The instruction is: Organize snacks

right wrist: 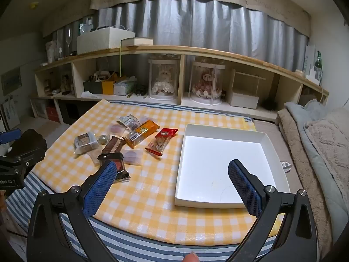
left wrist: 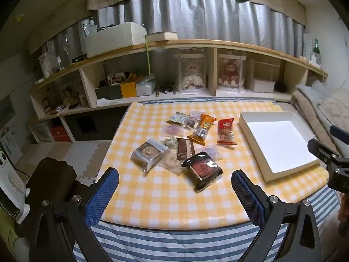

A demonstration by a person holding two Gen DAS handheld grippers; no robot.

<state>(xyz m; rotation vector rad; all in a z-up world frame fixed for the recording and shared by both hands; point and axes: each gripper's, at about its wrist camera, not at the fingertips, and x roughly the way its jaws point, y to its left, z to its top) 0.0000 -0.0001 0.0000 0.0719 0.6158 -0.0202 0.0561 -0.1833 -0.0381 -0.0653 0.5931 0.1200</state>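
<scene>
Apparently nothing was sorted yet: both the left gripper (left wrist: 174, 181) and right gripper (right wrist: 172, 174) hung agape, empty; next, one snack (left wrist: 202, 170) left of the white box (left wrist: 250, 128) needed grasping.

the tablecloth (left wrist: 170, 198) is yellow-and-white gingham, over a blue-and-white striped blanket (left wrist: 174, 242). the box (right wrist: 275, 152) is plain white. among the snack packets, one is red (left wrist: 226, 131), one orange (left wrist: 202, 128), one brown with a pale band (left wrist: 185, 148), one glossy black with a dark red round motif (left wrist: 202, 170), one clear with a grey label (left wrist: 149, 152). both the left gripper (left wrist: 174, 185) and right gripper (right wrist: 172, 175) have blue mesh-textured pads on black frames. the curtain (left wrist: 196, 19) is silver-grey, the shelf (left wrist: 196, 43) pale wood.
</scene>
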